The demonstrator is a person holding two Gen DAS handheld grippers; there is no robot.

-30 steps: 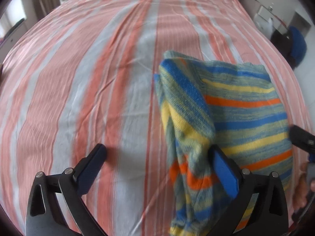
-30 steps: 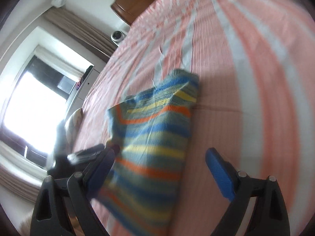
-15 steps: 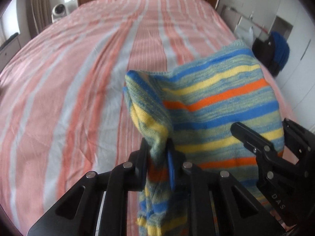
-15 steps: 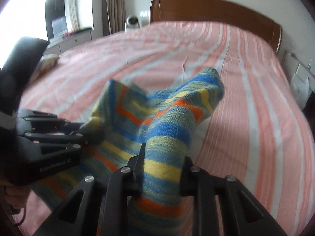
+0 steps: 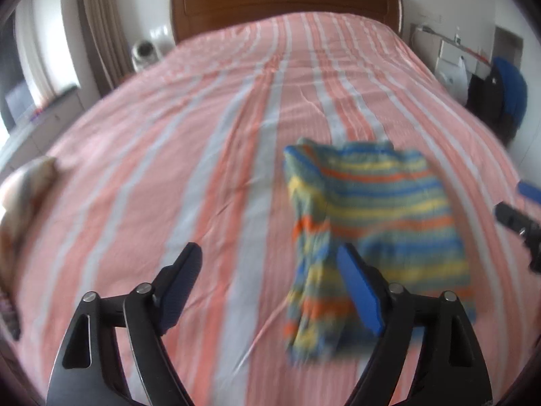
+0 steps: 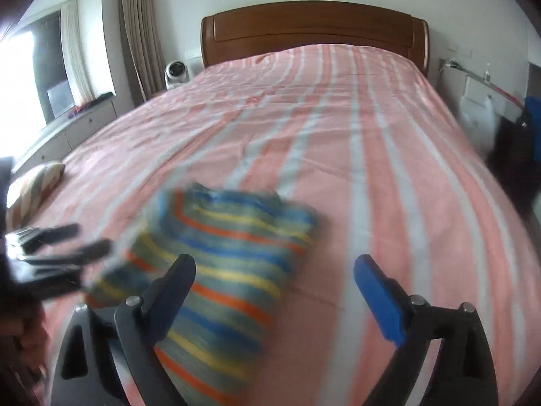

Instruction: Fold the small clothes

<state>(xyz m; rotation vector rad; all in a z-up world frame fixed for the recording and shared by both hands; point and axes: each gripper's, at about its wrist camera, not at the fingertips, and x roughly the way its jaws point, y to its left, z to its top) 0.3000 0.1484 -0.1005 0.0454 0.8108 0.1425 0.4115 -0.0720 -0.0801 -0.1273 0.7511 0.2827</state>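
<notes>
While opening, left tool [image 5: 268,282] over the bed [image 5: 209,155], jaws wide apart, nothing pinched; striped sweater [image 5: 372,223] just right of its right finger. Right tool [image 6: 274,287] opening too, jaws wide apart above the sweater's near part, gripping nothing. Sweater folded, flat on the near half of the bed, blurred. Small pillow [image 6: 33,182] at the far left edge.

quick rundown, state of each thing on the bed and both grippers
striped knit garment: folded, lying on the bedspread, held by neither gripper
left gripper: jaws opening, nothing between them
right gripper: jaws opening, above the garment, not gripping it
striped bedspread: spread flat, lightly wrinkled
small cushion: lying at the bed's edge
</notes>
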